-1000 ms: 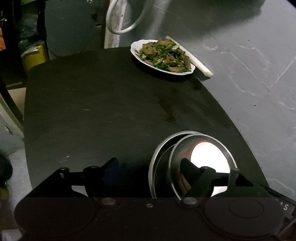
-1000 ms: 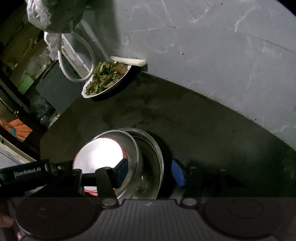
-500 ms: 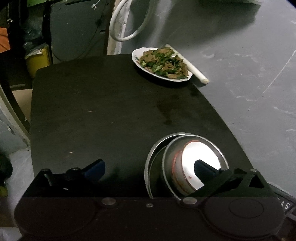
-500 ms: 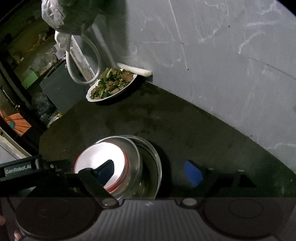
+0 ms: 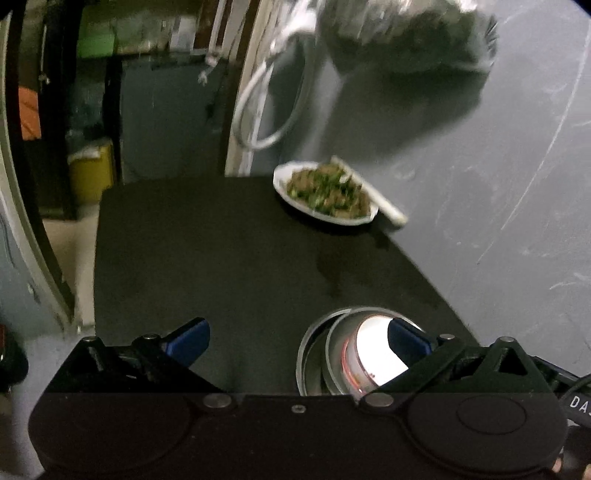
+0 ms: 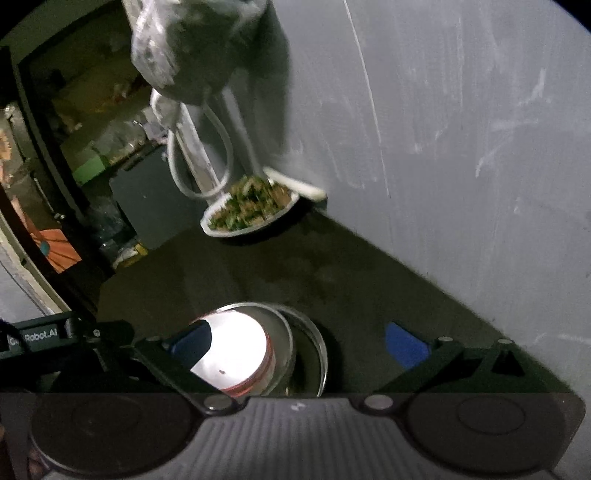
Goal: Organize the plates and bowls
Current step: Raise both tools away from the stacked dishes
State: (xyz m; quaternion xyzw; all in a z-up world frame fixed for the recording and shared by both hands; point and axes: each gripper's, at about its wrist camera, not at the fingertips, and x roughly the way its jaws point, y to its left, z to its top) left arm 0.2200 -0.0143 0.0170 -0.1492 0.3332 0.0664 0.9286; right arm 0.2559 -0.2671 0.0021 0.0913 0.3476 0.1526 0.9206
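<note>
A stack of nested steel bowls (image 5: 332, 354) with a bright white, red-rimmed dish (image 5: 373, 358) inside stands on the black table near its front edge; it also shows in the right wrist view (image 6: 288, 347). A white plate of green and brown food (image 5: 327, 194) sits at the table's far corner by the wall, and shows in the right wrist view (image 6: 251, 210). My left gripper (image 5: 297, 338) is open, its right finger over the white dish. My right gripper (image 6: 299, 341) is open, its left finger over the dish. Neither holds anything.
The black table (image 5: 207, 258) ends at a grey wall (image 5: 498, 184) on the right. A white stick (image 5: 373, 195) lies behind the food plate. A plastic bag (image 5: 406, 33) and a white hose loop (image 5: 258, 110) hang above the far corner. Clutter fills the dark room at left.
Both grippers have opened wide, let go of the bowls' rims and pulled up and back. The bowls stay nested on the table.
</note>
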